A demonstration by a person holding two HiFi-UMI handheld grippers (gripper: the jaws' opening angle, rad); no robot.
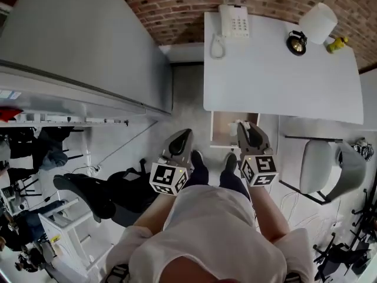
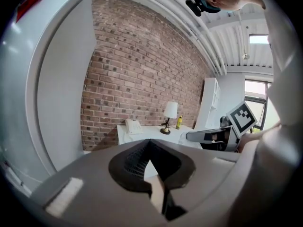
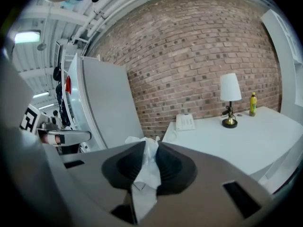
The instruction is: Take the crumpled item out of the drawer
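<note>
My right gripper [image 3: 150,148] is shut on a crumpled white tissue [image 3: 144,176], which sticks out above the pads and hangs down below them. In the head view the right gripper [image 1: 242,125] is held over the front of the open drawer [image 1: 221,128] under the white desk [image 1: 277,69]. What lies inside the drawer is hidden by the gripper. To the left of the drawer, over the floor, my left gripper [image 1: 185,134] has its jaws shut, tips together, with nothing between them [image 2: 149,145].
On the desk stand a white telephone [image 1: 234,21], a lamp [image 1: 318,22] and a yellow bottle [image 1: 337,43] near the brick wall. A grey chair [image 1: 327,164] is at the right. A large pale cabinet [image 1: 82,40] fills the left.
</note>
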